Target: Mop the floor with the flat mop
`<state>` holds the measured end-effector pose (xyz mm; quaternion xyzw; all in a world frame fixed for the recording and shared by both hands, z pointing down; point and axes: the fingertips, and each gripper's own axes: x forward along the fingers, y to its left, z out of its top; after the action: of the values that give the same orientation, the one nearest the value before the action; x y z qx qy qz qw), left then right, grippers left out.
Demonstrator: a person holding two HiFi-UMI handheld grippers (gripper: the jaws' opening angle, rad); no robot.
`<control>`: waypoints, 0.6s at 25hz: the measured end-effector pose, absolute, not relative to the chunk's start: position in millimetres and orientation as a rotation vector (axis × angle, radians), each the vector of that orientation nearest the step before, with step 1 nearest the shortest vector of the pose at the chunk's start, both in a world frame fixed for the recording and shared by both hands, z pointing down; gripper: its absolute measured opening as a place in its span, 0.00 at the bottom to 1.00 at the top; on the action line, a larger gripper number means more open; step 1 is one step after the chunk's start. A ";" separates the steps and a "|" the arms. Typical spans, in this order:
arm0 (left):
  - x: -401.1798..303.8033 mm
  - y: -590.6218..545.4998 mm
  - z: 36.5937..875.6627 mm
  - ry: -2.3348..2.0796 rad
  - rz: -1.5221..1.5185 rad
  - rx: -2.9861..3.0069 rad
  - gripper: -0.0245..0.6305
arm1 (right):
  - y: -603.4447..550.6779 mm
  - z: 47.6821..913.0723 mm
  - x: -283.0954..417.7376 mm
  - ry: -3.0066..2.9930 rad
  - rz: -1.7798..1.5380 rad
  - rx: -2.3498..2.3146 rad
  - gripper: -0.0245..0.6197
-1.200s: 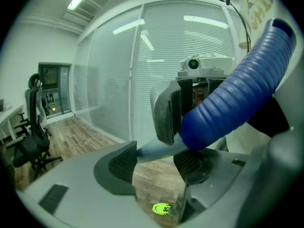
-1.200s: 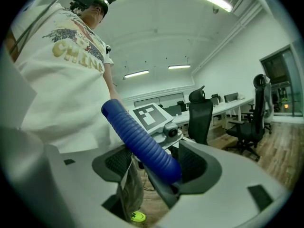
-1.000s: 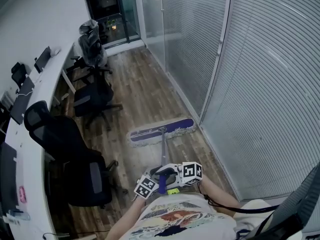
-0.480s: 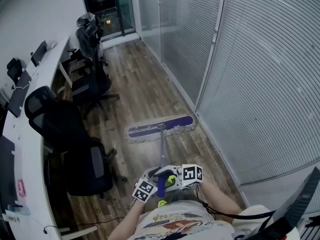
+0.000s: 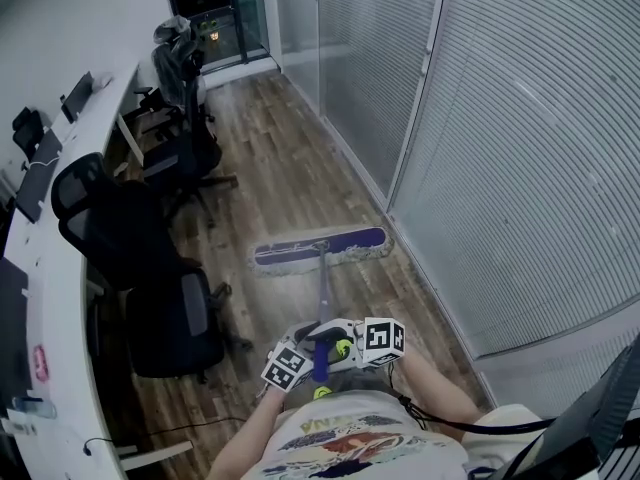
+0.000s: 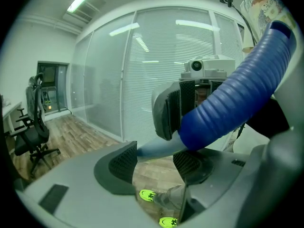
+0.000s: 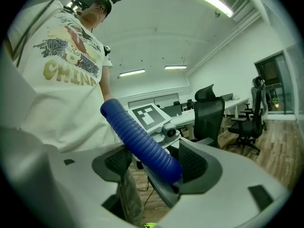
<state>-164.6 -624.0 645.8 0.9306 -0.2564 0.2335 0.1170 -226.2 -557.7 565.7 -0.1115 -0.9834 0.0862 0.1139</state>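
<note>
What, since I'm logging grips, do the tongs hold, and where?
The flat mop: right tongs on its ribbed blue grip, left tongs on the pale shaft.

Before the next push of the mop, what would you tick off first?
1. Left gripper shut on mop handle: ok.
2. Right gripper shut on the handle's blue grip: ok.
3. Mop head flat on the floor: ok.
4. Mop head apart from the nearest office chair: ok.
5. Its right end apart from the glass wall: cannot tell.
6. Dirt left on the floor ahead: cannot tell.
</note>
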 end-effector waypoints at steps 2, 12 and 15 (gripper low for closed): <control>-166.5 -627.5 644.4 -0.742 0.689 2.725 0.37 | -561.8 564.0 -228.3 -2.896 0.254 -0.322 0.47; -163.8 -641.7 637.0 -0.725 0.695 2.721 0.37 | -576.7 554.8 -226.1 -2.931 0.259 -0.328 0.47; -164.7 -641.8 637.7 -0.722 0.697 2.720 0.37 | -577.2 556.0 -226.8 -2.930 0.262 -0.326 0.47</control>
<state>-164.7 -641.8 637.7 0.9313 -0.2473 0.2387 0.1206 -226.8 -577.2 556.0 -0.1098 -0.9859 0.0883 0.0906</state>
